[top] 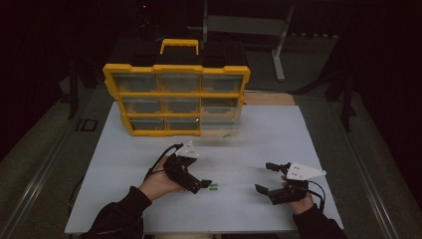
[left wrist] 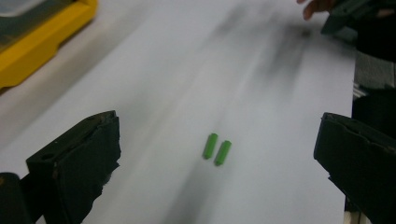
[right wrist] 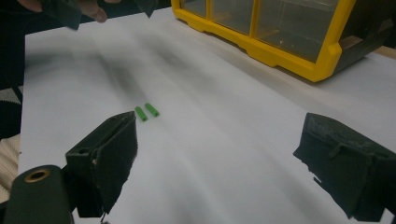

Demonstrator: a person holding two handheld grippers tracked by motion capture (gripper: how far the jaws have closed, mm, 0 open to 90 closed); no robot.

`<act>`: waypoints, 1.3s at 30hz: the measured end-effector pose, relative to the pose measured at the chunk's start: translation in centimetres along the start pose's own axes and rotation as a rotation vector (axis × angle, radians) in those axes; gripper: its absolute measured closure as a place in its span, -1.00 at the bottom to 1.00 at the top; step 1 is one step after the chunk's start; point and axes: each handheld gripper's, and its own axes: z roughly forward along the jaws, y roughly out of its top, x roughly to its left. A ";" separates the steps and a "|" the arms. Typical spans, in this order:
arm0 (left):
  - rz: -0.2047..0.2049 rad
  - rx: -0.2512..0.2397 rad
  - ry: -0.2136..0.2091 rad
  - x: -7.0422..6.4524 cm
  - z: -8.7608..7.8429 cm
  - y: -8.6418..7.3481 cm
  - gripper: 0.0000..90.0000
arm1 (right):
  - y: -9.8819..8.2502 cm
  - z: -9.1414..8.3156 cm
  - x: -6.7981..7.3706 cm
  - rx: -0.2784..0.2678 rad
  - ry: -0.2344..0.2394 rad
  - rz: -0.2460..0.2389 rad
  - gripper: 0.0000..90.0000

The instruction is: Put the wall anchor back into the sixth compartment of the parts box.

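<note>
Approach step, nothing picked yet. Two green pegs (top: 213,187) lie side by side on the white table (top: 259,134), near edge, just right of the left gripper (top: 201,185). Left gripper jaws wide, empty, aimed at the pegs. Right gripper (top: 268,178) also wide and empty, well off to the right. Next move, my guess: lower left, straddle one peg, close. Left gripper view shows pegs as separate, almost touching; high view blurs them. High view shows the yellow drawer box (top: 176,98) at far side.

Both forearms wore dark sleeves. The left gripper (top: 204,184) and right gripper (top: 264,178) were black, each with a pale grey three-cornered plate — screw-dotted — and a black trailing cable.
</note>
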 end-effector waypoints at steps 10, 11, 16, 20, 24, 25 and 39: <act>0.072 0.030 -0.046 -0.4 1.9 -0.2 -0.88 | 0.0 0.0 0.0 0.001 0.001 0.000 -0.73; 0.079 0.031 -0.049 -0.5 2.0 -0.2 -0.84 | 0.0 0.0 0.0 0.001 0.001 0.000 -0.73; 0.094 0.034 -0.084 -0.5 2.8 -0.2 -0.67 | 0.0 0.0 0.0 0.003 0.003 -0.002 -0.73; 0.099 0.045 -0.095 -0.5 3.3 -0.2 -0.50 | 0.0 0.0 0.0 0.003 0.004 0.000 -0.73; 0.106 0.058 -0.093 -0.3 3.8 -0.4 -0.20 | 0.0 0.0 0.0 0.002 0.006 -0.002 -0.73; 0.106 0.058 -0.093 -0.3 3.8 -0.4 -0.20 | 0.0 0.0 0.0 0.001 0.006 -0.002 -0.73; 0.124 0.100 -0.054 0.2 5.8 -0.8 0.34 | -0.1 0.1 -0.1 0.006 0.008 0.003 -0.73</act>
